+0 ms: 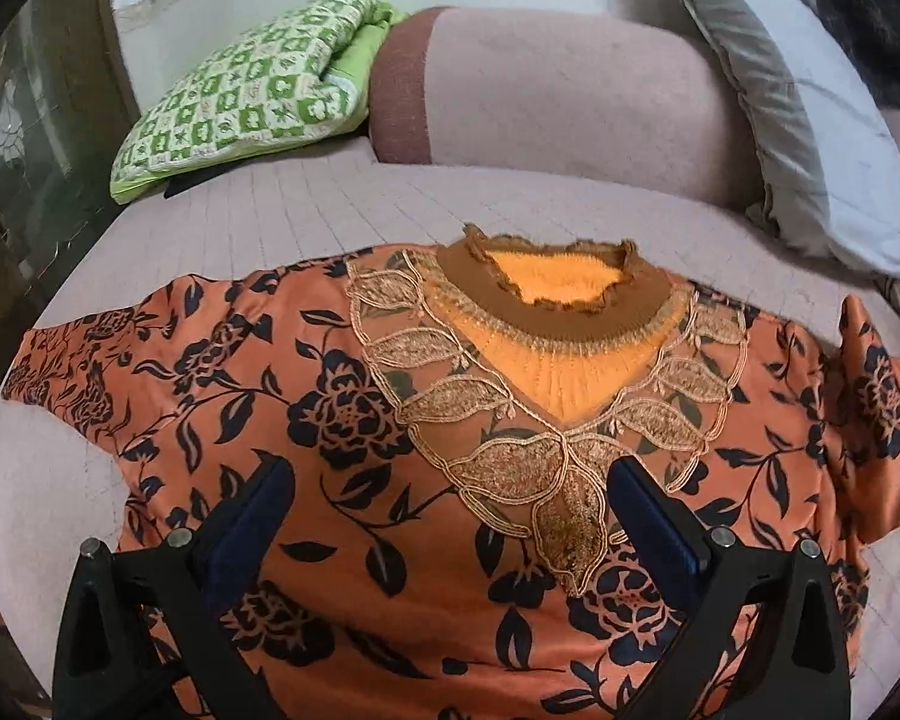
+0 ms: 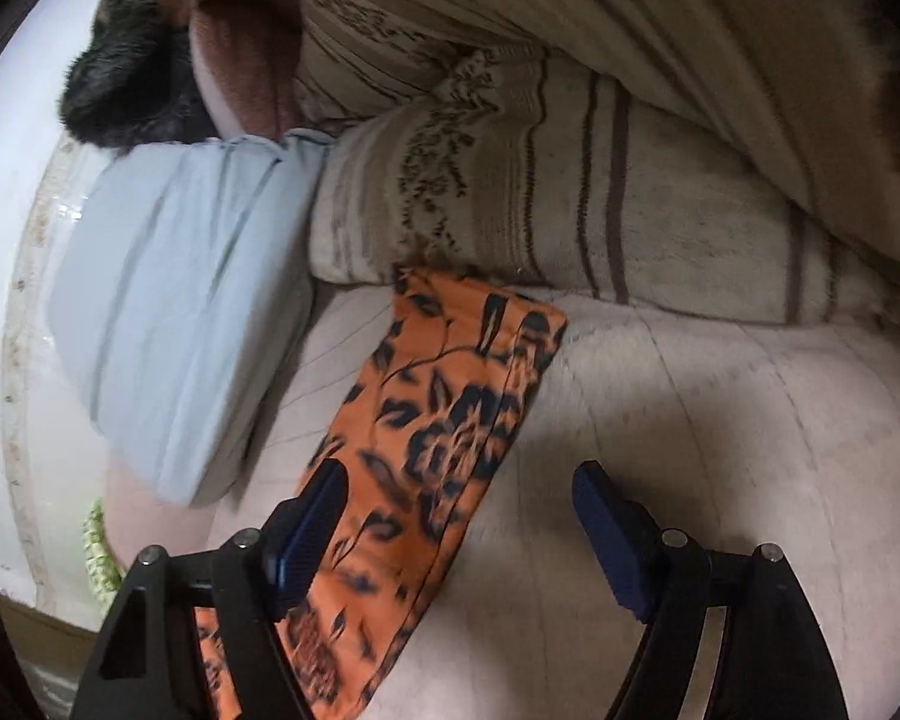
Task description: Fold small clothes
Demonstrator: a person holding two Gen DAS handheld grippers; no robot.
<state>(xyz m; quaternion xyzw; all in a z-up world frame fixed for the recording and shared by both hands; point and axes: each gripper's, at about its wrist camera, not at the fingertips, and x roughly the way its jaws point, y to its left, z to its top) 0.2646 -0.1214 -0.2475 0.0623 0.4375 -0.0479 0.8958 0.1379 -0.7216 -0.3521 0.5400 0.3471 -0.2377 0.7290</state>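
Note:
An orange top [image 1: 306, 420] with black flowers lies spread flat on the pale pink bed cover [image 1: 342, 204], front side up. Its brown ruffled collar [image 1: 546, 312] and gold lace neckline point toward the pillows. My left gripper [image 1: 450, 486] hovers open over the chest, nothing between its fingers. In the right wrist view one sleeve [image 2: 450, 408] of the top stretches across the cover toward a striped blanket. My right gripper [image 2: 459, 480] hangs open just above that sleeve, its left finger [image 2: 315, 507] over the cloth, the right finger [image 2: 606, 516] over bare cover.
A green checked folded quilt [image 1: 240, 96] and a pink bolster [image 1: 546, 102] lie at the head of the bed. A grey-white pillow [image 1: 810, 138], also pillow [image 2: 174, 324], sits beside the sleeve. A beige striped blanket [image 2: 570, 198] is piled behind it. The bed edge drops off at left.

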